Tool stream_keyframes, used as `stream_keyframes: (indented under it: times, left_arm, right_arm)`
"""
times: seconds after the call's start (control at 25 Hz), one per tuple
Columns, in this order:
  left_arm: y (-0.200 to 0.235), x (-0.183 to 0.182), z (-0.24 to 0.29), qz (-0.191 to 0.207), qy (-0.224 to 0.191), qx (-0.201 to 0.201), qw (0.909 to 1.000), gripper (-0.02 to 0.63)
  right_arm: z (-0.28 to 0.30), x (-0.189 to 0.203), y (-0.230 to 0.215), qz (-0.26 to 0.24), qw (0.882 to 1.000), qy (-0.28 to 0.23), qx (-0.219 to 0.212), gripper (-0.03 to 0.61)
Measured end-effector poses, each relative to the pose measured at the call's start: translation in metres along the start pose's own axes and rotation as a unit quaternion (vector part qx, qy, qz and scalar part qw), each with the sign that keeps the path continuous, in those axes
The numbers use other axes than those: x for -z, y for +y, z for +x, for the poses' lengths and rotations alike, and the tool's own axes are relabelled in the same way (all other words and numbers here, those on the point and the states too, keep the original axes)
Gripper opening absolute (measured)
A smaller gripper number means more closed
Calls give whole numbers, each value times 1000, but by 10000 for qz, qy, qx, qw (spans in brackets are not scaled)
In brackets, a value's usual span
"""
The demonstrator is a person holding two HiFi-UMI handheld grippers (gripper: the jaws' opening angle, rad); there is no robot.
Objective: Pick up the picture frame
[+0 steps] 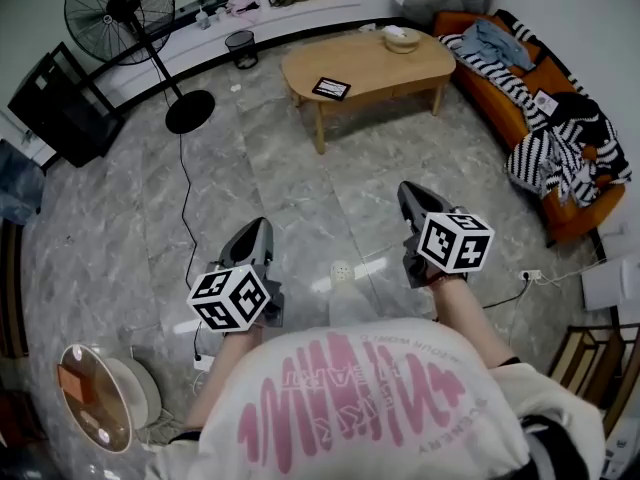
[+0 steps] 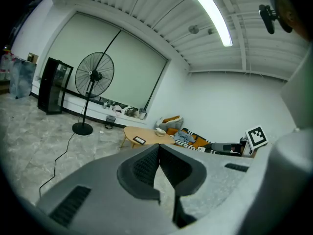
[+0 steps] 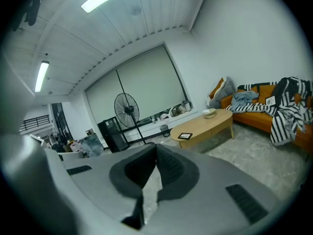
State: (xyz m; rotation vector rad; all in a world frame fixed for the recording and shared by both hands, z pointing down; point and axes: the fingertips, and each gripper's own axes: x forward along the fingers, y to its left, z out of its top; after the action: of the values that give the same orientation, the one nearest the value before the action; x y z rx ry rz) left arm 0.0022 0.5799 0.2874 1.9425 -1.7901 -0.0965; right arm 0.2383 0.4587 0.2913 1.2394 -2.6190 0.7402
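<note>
The picture frame [image 1: 331, 89] is small and dark and lies flat on the oval wooden coffee table [image 1: 372, 66] across the room; it shows as well in the left gripper view [image 2: 139, 140] and the right gripper view [image 3: 185, 136]. My left gripper [image 1: 262, 224] and my right gripper [image 1: 404, 189] are held close to my body, far short of the table, both pointing toward it. Each has its jaws shut tip to tip with nothing between them. The left gripper [image 2: 159, 146] and the right gripper [image 3: 156, 146] look along their jaws at the table.
A bowl [image 1: 402, 38] sits at the table's far end. An orange sofa [image 1: 532, 108] heaped with striped cloth runs along the right. A standing fan [image 1: 130, 18], its cable, a dark cabinet [image 1: 55, 103] and a bin [image 1: 241, 48] stand at the left. Marble floor lies between me and the table.
</note>
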Motion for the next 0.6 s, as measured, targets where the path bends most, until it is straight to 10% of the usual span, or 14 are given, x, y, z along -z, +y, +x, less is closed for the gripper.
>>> stream_keyframes:
  times: [0.6]
  left_arm:
    - [57, -118, 189, 171, -453, 239, 9985, 3]
  right_arm:
    - [183, -126, -51, 102, 9991, -300, -293, 5]
